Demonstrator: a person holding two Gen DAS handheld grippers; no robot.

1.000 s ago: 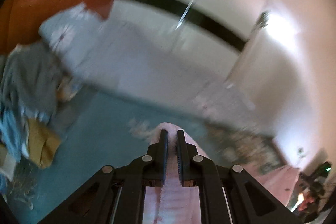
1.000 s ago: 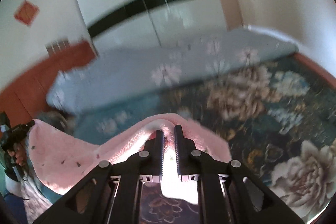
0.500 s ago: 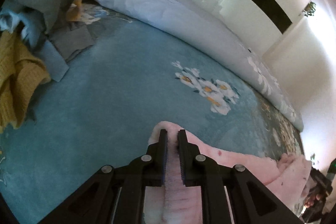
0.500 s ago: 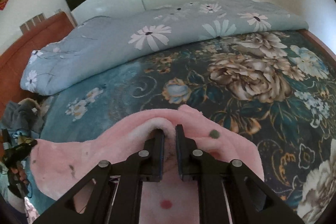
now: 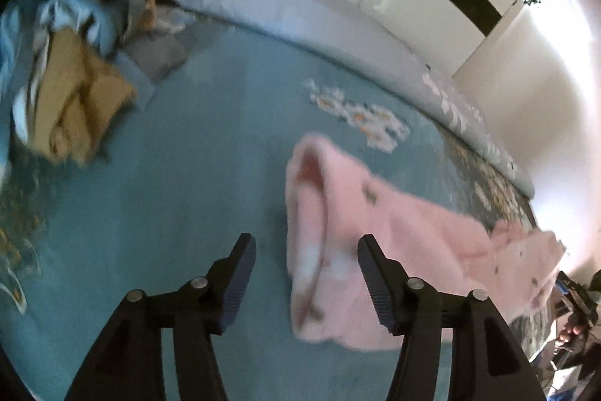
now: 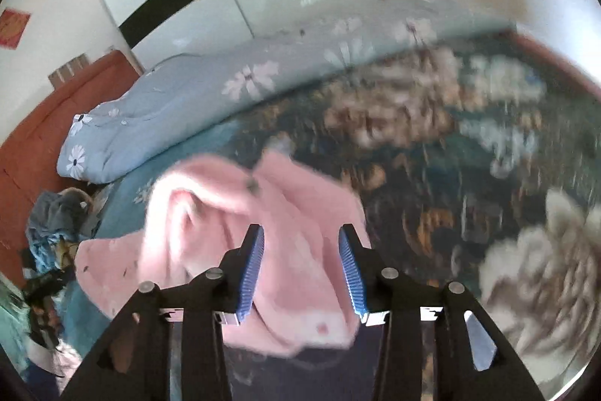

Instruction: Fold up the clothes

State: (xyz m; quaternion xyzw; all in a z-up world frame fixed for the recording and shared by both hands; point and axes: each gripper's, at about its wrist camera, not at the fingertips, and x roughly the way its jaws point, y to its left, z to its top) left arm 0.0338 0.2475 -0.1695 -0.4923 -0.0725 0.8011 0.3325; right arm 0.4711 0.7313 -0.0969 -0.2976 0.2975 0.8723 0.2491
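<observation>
Floral bedspread carries pink garment; both tools gape, empty.

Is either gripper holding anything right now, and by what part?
Nothing is held. Both grippers, left and right, have open jaws above the pink garment.

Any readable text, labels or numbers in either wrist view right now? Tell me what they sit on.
None can be read.
Red square paper on the white wall: some mark may be on it, too blurred and small to read.
Pink garment: only small dark spots, no lettering or tag visible.
Bedspread and quilt: floral print only.
</observation>
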